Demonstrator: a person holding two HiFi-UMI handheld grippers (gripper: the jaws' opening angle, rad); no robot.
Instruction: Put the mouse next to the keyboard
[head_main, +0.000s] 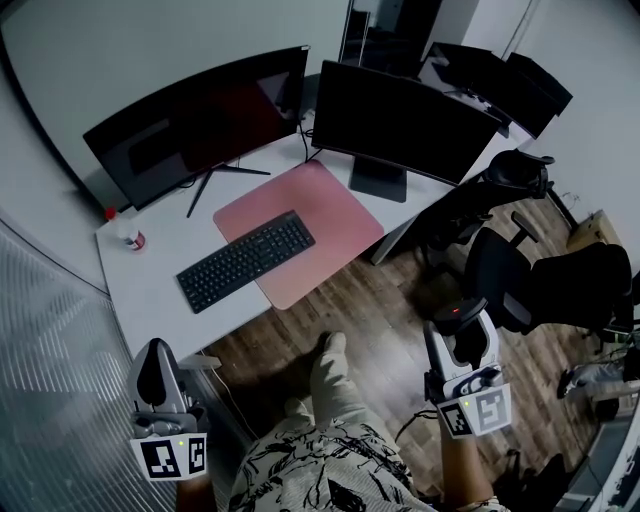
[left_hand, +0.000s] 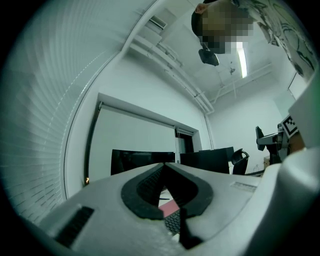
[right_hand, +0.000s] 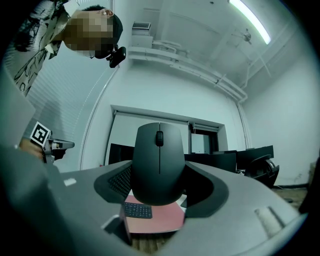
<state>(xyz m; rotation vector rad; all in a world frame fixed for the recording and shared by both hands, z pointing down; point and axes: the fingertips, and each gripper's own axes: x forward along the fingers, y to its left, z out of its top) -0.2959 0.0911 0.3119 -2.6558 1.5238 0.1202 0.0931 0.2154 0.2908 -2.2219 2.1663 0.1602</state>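
So the right claw sits at the lower right of the head view, clamped on the black mouse. The mouse is up in the air over the wood floor, well apart from the counter. The left claw at the lower left is closed, with its tips meeting and nothing between them. On the counter, the black keyboard lies diagonally near the middle of the frame, its right end on a pink mat. Two dark monitors stand behind that, a small red-capped bottle is at the counter's left end, and office chairs are off to the right.
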